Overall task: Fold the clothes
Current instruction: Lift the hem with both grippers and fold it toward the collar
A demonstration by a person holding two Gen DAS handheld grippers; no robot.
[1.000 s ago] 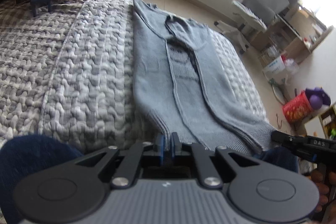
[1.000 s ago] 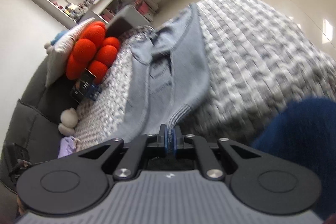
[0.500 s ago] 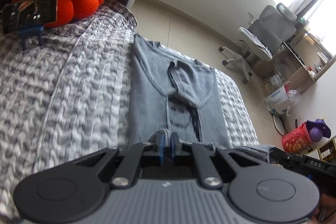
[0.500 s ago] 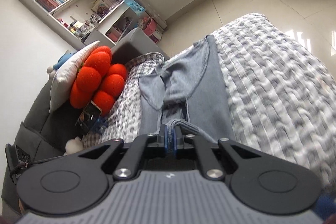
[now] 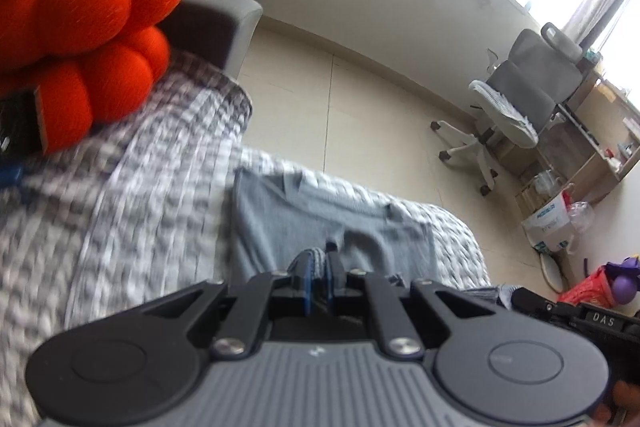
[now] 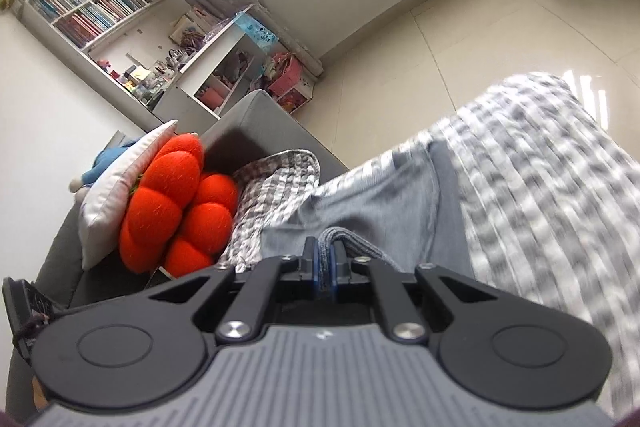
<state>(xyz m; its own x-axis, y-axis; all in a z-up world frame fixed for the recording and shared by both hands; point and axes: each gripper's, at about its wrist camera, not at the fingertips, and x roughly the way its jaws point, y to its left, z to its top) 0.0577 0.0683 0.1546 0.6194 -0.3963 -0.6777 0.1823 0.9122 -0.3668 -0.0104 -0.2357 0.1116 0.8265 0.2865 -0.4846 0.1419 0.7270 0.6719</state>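
Note:
A grey-blue knit sweater (image 5: 340, 223) lies on a grey-and-white woven blanket (image 5: 132, 203) on a sofa. My left gripper (image 5: 318, 267) is shut on the ribbed hem of the sweater, held over the garment's upper part. My right gripper (image 6: 326, 259) is shut on the ribbed hem too, the hem (image 6: 352, 241) bunching around its tips. The sweater (image 6: 384, 203) shows in the right wrist view with its collar end beyond the gripper. The lower body of the sweater is hidden under both grippers.
An orange puffy cushion (image 5: 84, 27) and a white pillow (image 6: 120, 179) sit at the sofa's back, with a phone on a stand (image 5: 18, 125) beside them. The grey sofa arm (image 5: 216, 23) lies beyond. An office chair (image 5: 516, 99), shelves and bags stand on the tiled floor.
Both grippers carried the hem forward from the near edge of the blanket toward the collar, folding the sweater's lower half over its upper half. Both stayed shut.

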